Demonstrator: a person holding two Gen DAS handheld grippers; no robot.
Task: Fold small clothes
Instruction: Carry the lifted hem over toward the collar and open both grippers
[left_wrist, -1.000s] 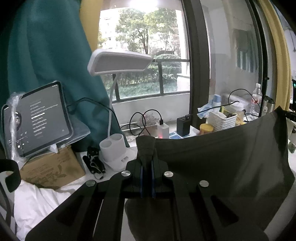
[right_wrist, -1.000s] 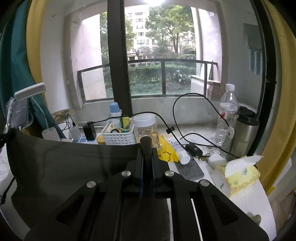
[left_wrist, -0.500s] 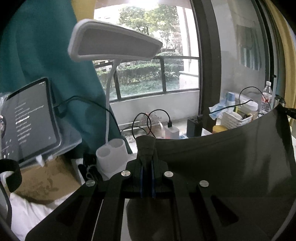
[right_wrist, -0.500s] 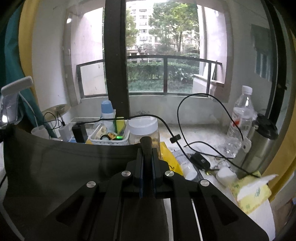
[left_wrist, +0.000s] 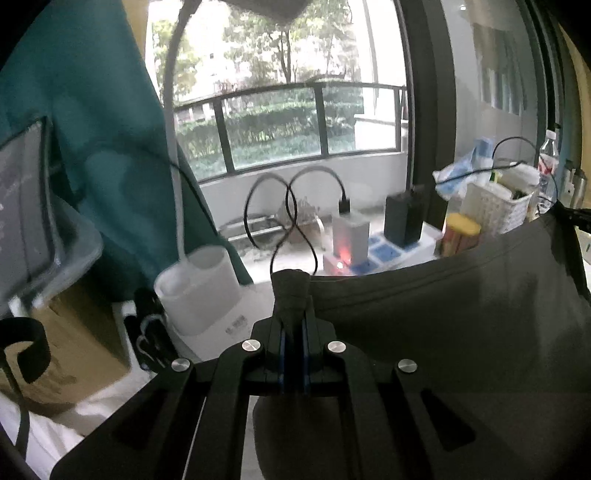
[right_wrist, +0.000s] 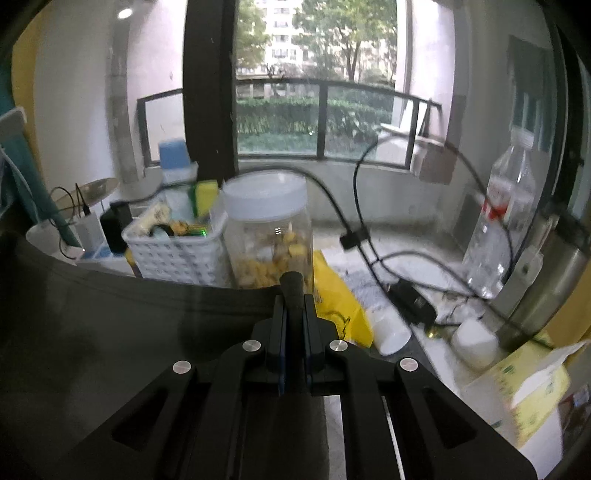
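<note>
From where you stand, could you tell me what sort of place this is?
Probably a lived-in home room, at a cluttered windowsill desk. A balcony railing with apartment blocks beyond, a snack jar, a water bottle and a white desk lamp base suggest so.

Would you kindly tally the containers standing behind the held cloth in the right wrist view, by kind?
Lidded clear jar: 1
White lattice basket: 1
Clear plastic water bottle: 1
Steel flask: 1
Total: 4
Both tongs, left and right, are shut on the dark cloth.
</note>
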